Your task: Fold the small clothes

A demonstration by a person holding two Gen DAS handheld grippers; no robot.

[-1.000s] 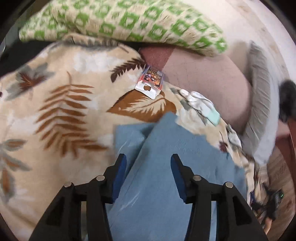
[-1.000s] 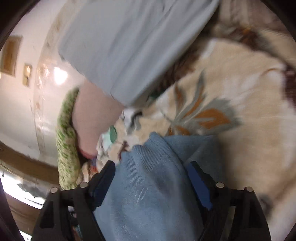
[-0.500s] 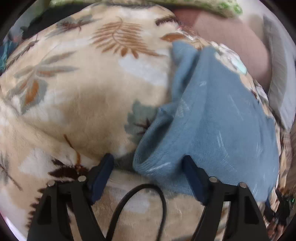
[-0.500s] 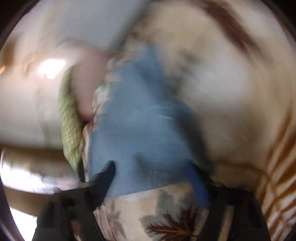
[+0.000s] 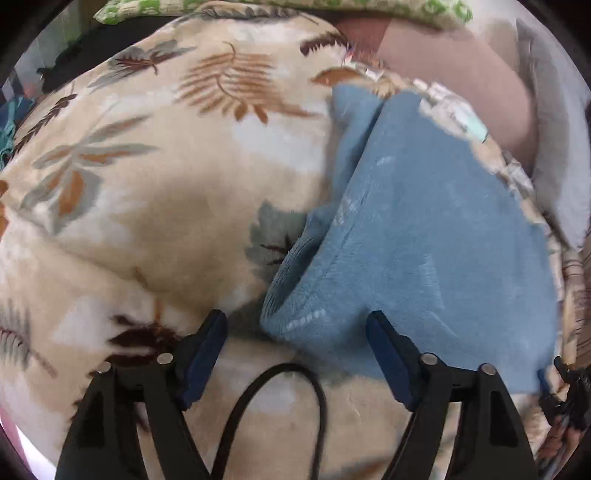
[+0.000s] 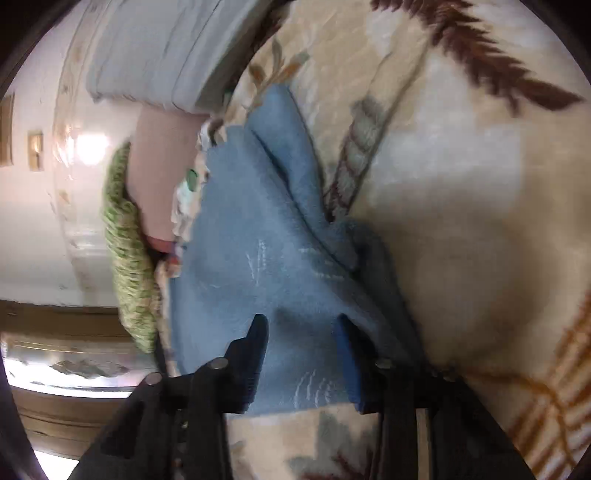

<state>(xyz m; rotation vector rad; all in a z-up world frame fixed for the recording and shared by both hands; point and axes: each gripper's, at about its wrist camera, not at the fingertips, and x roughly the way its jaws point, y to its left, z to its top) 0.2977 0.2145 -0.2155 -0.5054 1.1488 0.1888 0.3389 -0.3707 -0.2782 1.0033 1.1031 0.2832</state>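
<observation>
- Blue knit garment (image 5: 424, 236) lies on a cream blanket with leaf print (image 5: 155, 206), folded into a long narrow shape.
- Its long axis, in the left wrist view, runs from the near hem by the gripper up and away toward the top of the picture, where it tapers to a narrower end beside a green patterned cushion (image 5: 436, 14).
- A ribbed hem sits at the near left corner, and a lengthwise fold ridge runs along the left side.
- Left gripper (image 5: 295, 332) has its fingers wide apart after opening; the hem corner lies between them, the left pad clear of the cloth and the right finger at the cloth's edge, not squeezing it.
- A black cable (image 5: 280, 398) loops on the blanket just under that gripper.
- Right gripper (image 6: 301, 325) has just been closing, fingers part way together, with the near edge of the garment (image 6: 258, 236) between them; whether the pads already press the cloth I cannot tell.
</observation>
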